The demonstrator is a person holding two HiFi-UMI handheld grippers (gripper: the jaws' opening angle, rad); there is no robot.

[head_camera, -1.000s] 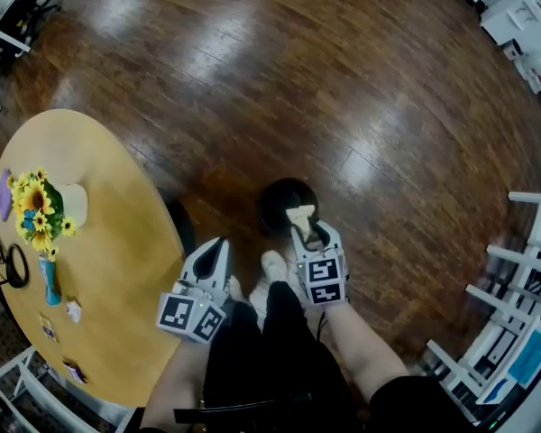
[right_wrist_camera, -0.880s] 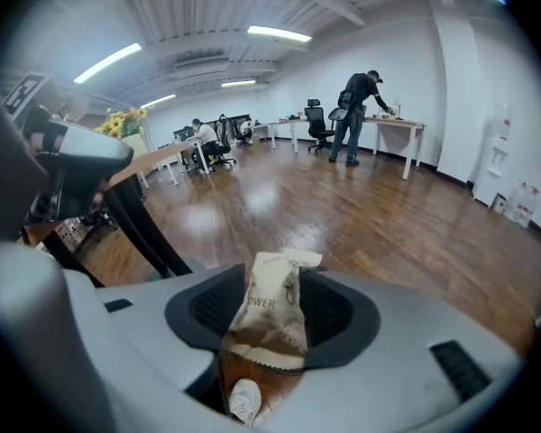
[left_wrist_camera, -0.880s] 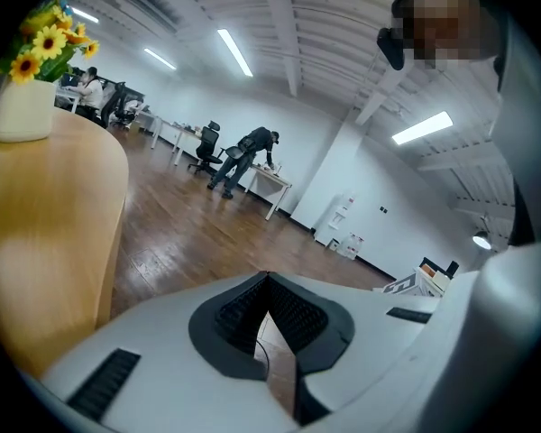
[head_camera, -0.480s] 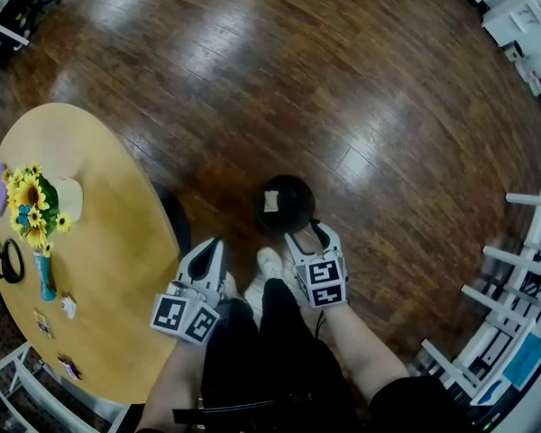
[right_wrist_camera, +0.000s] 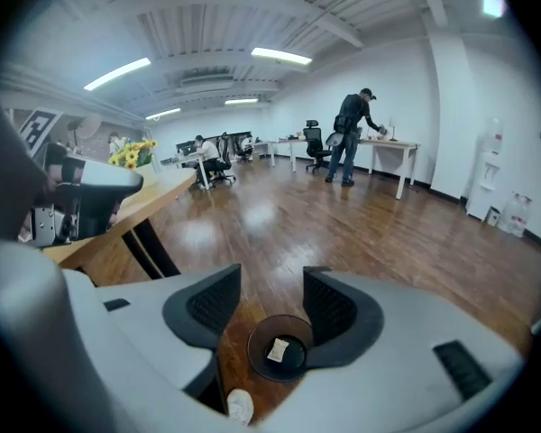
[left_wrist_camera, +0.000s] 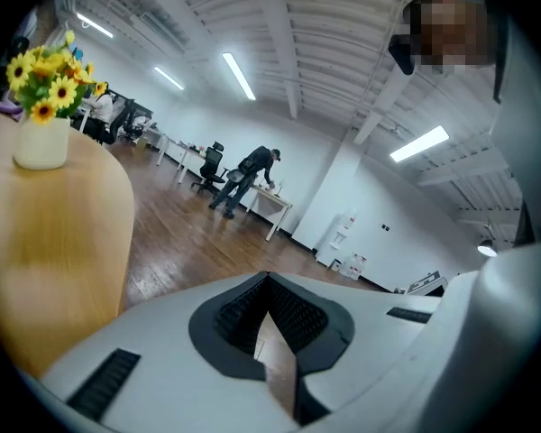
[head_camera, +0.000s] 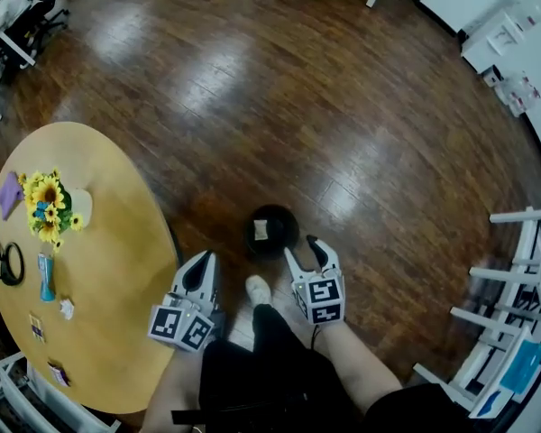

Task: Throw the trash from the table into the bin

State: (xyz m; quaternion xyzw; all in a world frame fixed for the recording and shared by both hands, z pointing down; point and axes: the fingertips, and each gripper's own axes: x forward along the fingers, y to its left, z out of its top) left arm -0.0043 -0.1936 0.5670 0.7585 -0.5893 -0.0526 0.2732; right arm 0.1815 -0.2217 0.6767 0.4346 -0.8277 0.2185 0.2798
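Wooden floor (head_camera: 279, 88) fills the frame. At left, the round surface (head_camera: 117, 269) carries flowers (head_camera: 47, 207) and scraps (head_camera: 66, 308). Lower centre, the bin (head_camera: 270, 233) holds a wrapper (head_camera: 261, 230). On the left gripper (head_camera: 204, 262) the fingers are pressed together, empty. Beside the bin, the right gripper (head_camera: 301, 249) has its fingers spread, just narrowing, with nothing between them.

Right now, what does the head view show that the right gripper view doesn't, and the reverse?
Head view only: small paper scraps on the oval wooden table, white racks at right. Right gripper view only: a dark-clothed person at a distant white desk. Both: that table, the round black bin holding a pale scrap, yellow sunflowers.
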